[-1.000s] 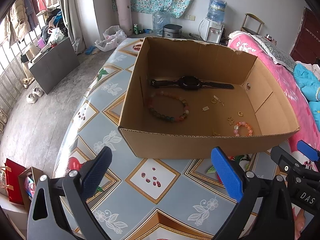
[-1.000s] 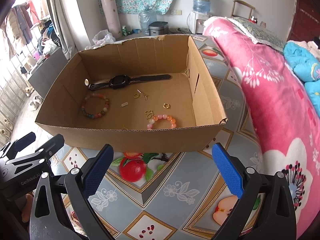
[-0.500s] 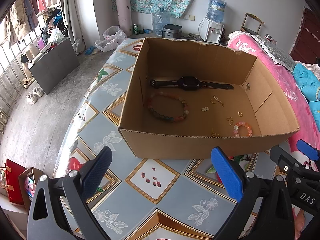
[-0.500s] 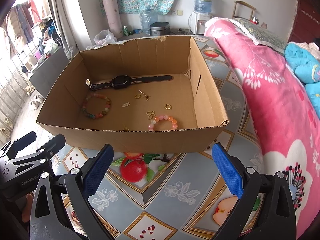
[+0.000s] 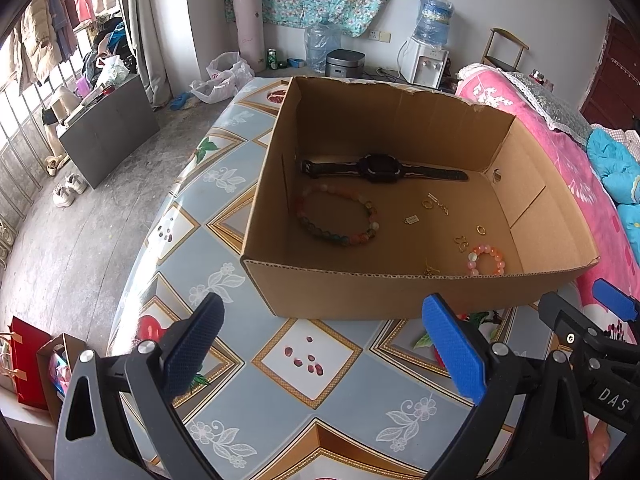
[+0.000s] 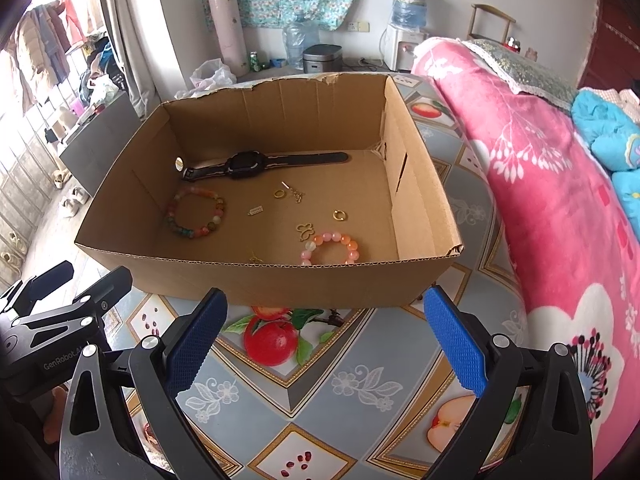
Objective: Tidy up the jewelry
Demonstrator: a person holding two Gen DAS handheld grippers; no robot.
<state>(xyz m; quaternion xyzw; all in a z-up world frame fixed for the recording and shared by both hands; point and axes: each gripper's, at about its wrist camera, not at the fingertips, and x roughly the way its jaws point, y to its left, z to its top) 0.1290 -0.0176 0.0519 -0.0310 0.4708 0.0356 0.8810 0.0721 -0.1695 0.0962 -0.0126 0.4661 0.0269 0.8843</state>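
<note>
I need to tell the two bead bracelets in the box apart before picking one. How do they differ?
The multicolored bracelet forms a wider loop than the pink-orange bracelet. Its beads mix green, red and orange; the other's are pale pink and orange. It lies near the box's left wall; the pink-orange one lies by the front wall. Both lie flat, untouched.

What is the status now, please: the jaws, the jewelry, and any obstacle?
Left gripper and right gripper open, empty, short of cardboard box. Watch, both bead bracelets, small gold pieces lie loose inside. Box's near wall stands between jaws and jewelry.
</note>
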